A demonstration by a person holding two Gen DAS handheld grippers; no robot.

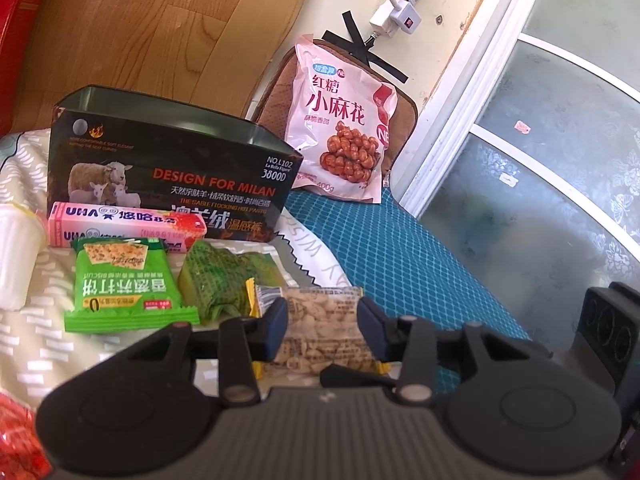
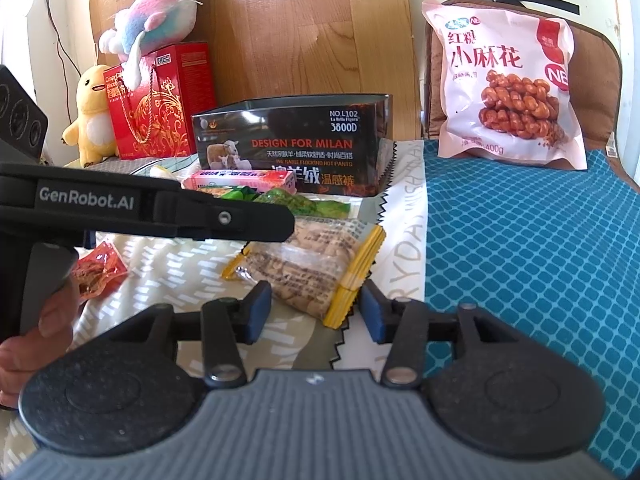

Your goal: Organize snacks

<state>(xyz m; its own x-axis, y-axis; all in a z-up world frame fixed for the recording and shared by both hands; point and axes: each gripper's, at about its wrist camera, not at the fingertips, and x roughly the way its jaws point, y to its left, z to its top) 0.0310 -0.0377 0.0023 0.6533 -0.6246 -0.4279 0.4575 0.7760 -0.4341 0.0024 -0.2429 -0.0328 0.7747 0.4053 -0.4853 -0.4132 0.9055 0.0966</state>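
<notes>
A clear snack packet (image 1: pixel 320 328) with yellow ends lies between the pads of my left gripper (image 1: pixel 323 326), and both pads touch its sides. In the right wrist view the left gripper (image 2: pixel 286 226) reaches in from the left, its tip at the packet's (image 2: pixel 304 264) far part. My right gripper (image 2: pixel 316 314) stands open around the packet's near corner, with small gaps at both pads. Behind stands an open black tin (image 1: pixel 172 168) (image 2: pixel 288 140). In front of it lie a pink candy box (image 1: pixel 128 224), a green biscuit packet (image 1: pixel 124 284) and a crumpled green packet (image 1: pixel 224 276).
A large pink bag of twisted snacks (image 2: pixel 508 80) leans on a brown cushion at the back right, above a teal mat (image 2: pixel 520 260). A red packet (image 2: pixel 96 272) lies left. A red gift box (image 2: pixel 156 104) and plush toys stand at the back left. A hand (image 2: pixel 32 340) holds the left gripper.
</notes>
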